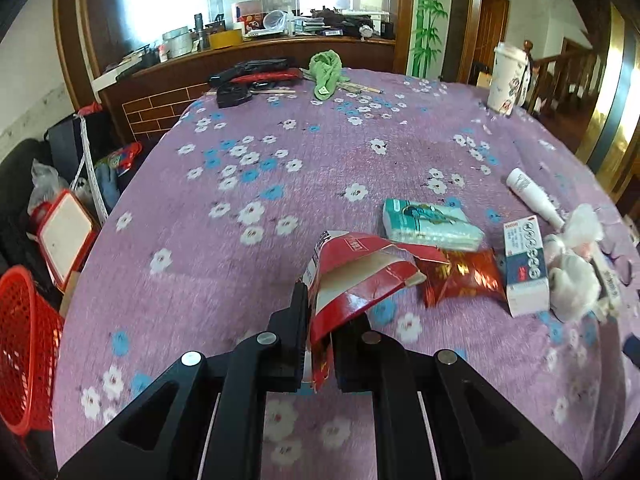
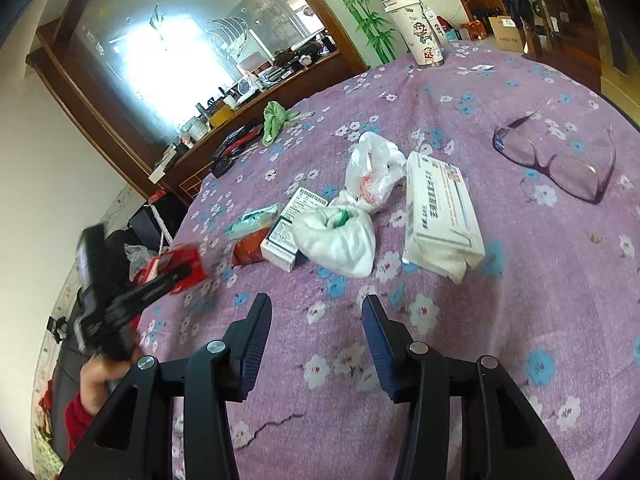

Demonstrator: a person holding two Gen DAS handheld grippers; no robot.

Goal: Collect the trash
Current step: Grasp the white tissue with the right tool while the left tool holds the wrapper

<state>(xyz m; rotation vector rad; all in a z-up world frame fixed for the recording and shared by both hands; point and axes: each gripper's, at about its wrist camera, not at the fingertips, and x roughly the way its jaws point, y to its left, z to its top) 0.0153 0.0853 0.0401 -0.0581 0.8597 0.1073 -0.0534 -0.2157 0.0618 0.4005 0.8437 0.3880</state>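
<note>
Torn red carton (image 1: 352,276) is clamped in the left gripper (image 1: 320,336) jaws, held above the purple floral tabletop (image 1: 240,216). Right wrist view: right gripper (image 2: 316,328) jaws are spread apart, nothing gripped, white bag (image 2: 340,240) ahead.

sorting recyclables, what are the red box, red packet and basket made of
Red box: glossy printed cardboard, torn edge showing a dull brown inside. Red packet: probably shiny foil or plastic film, crinkled with gold glints. Basket: likely moulded red plastic mesh.

Home living or dining room. Floral purple tablecloth (image 1: 280,152), cluttered wooden mirror sideboard (image 1: 248,46), bamboo wall decal (image 1: 430,12), wooden stair railing (image 1: 560,72).
</note>
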